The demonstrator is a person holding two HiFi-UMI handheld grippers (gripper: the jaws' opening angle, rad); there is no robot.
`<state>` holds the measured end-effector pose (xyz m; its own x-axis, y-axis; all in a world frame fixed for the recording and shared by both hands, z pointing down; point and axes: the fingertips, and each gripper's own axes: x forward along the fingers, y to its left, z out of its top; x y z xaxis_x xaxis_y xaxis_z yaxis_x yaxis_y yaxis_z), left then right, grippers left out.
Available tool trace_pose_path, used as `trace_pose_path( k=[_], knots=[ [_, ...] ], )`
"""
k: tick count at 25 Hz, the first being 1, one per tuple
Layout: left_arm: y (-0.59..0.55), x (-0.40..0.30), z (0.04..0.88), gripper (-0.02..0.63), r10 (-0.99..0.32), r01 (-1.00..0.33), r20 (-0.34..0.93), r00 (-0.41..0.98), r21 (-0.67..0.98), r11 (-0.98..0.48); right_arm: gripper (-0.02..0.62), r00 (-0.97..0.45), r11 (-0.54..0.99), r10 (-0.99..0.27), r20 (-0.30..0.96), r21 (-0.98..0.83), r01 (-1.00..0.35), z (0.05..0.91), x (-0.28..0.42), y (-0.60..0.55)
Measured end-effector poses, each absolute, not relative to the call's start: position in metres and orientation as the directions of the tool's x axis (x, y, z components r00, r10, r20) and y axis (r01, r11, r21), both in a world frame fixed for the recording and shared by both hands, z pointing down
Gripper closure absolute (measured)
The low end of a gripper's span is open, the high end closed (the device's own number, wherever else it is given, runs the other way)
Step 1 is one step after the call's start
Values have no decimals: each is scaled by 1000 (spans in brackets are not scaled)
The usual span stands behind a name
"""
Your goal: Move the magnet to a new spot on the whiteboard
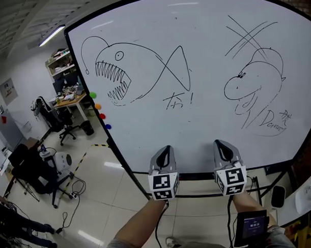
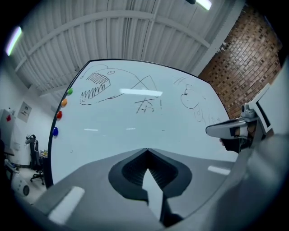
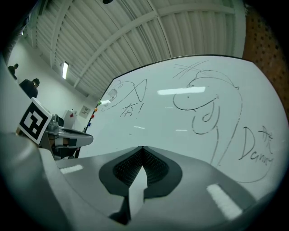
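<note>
Forearms are filling the bottom of the head view, the right one wearing a small lit screen [image 1: 252,226] whose print is too small to read. Just ahead, the left claw [image 1: 166,150] and the right claw [image 1: 219,144] are pointing side by side at the whiteboard [image 1: 196,129], each carrying a black-and-white marker cube [image 1: 163,184]. Both claws are sitting fully together, tips meeting, gripping nothing.

On the whiteboard, a toothy anglerfish sketch [image 1: 118,71] is showing at the left, with an unreadable scribble [image 1: 177,101] ending in an exclamation mark beneath it. At the right, a cartoon dinosaur head [image 1: 251,87] is sitting under crossed strokes, signed with a scrawl [image 1: 271,121] beginning "Den", the rest unclear.

At the board's left edge, a green magnet [image 1: 92,94], an orange magnet [image 1: 97,105], a red magnet [image 1: 102,116] and a blue magnet [image 1: 107,126] are clinging in a column, well apart from both claws.

Farther off, black office chairs [image 1: 64,124] and a cluttered bench [image 1: 73,101] are standing on the pale floor [image 1: 107,199]; a brick wall [image 2: 244,63] is rising at the right.
</note>
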<state>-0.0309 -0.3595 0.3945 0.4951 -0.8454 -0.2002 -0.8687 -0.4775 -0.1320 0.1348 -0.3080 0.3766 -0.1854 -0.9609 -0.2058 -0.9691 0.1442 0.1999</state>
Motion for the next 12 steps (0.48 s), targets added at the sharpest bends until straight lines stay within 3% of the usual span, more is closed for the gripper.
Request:
trace_pose_path(
  k=[12],
  knots=[
    [-277,60,454,606,-852,-858,-112,511,-116,-500,595,-145,131,-983,-113,124,-984,438,242,-231]
  ],
)
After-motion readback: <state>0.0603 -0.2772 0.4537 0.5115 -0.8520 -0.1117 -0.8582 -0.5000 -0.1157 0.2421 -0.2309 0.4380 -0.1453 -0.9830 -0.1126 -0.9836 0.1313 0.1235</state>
